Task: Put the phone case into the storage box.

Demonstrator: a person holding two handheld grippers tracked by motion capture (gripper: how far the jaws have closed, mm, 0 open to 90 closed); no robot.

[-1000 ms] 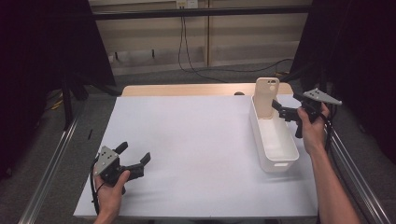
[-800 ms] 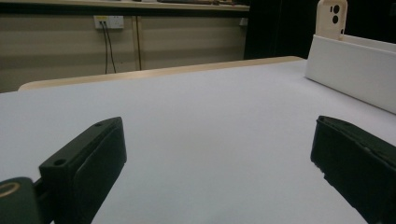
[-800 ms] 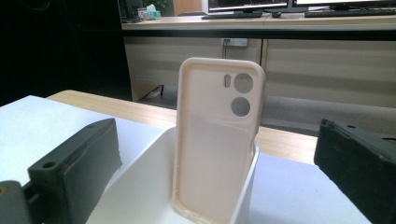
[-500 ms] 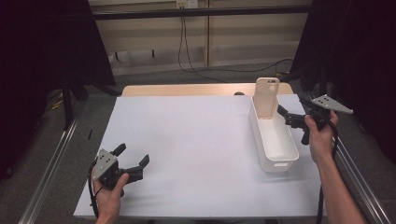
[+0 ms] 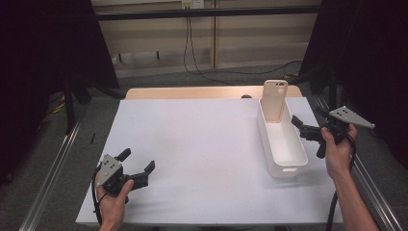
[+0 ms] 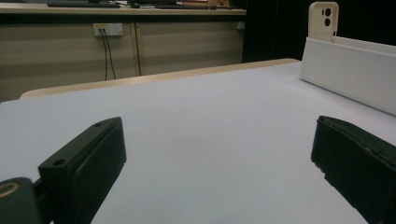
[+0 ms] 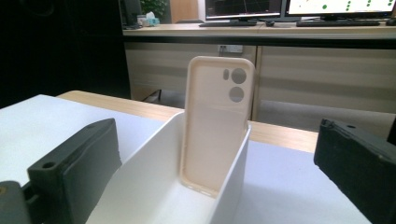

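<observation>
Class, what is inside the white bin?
A beige phone case stands upright against the far end wall of the white bin; the near floor is hidden by its wall.

Beige phone case point(image 5: 274, 100) standing upright, leaning against far end of white bin point(image 5: 288, 166)

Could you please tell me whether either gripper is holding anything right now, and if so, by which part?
Nothing is held. The left gripper and right gripper are both open, apart from the phone case.

high view overhead; both low views share bin point(image 6: 348, 70).
</observation>
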